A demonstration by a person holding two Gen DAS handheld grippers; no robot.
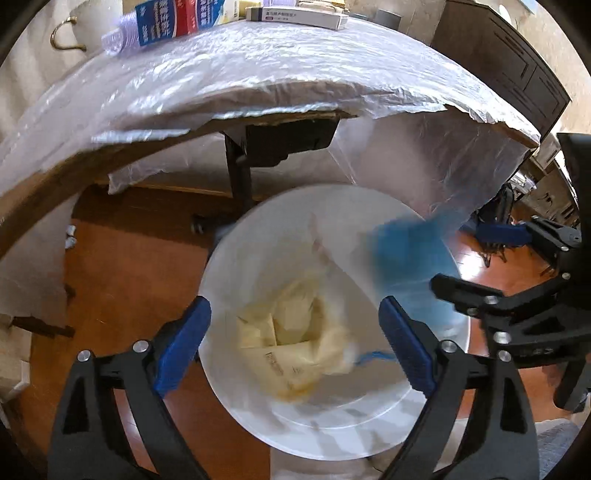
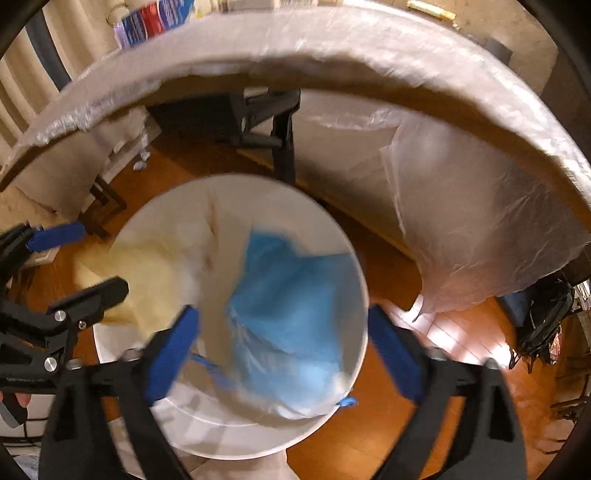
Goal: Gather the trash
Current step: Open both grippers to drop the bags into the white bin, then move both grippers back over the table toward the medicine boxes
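My left hand-held gripper hangs wide apart over the white bin, nothing between its blue pads. Below it a crumpled yellowish wrapper lies inside the bin. My right hand-held gripper is spread just as wide and grips nothing; a blue plastic bag, blurred, sits in the bin under it. The bin stands on the wooden floor. Beyond it rises the plastic-covered worktop, carrying a bottle and a flat box.
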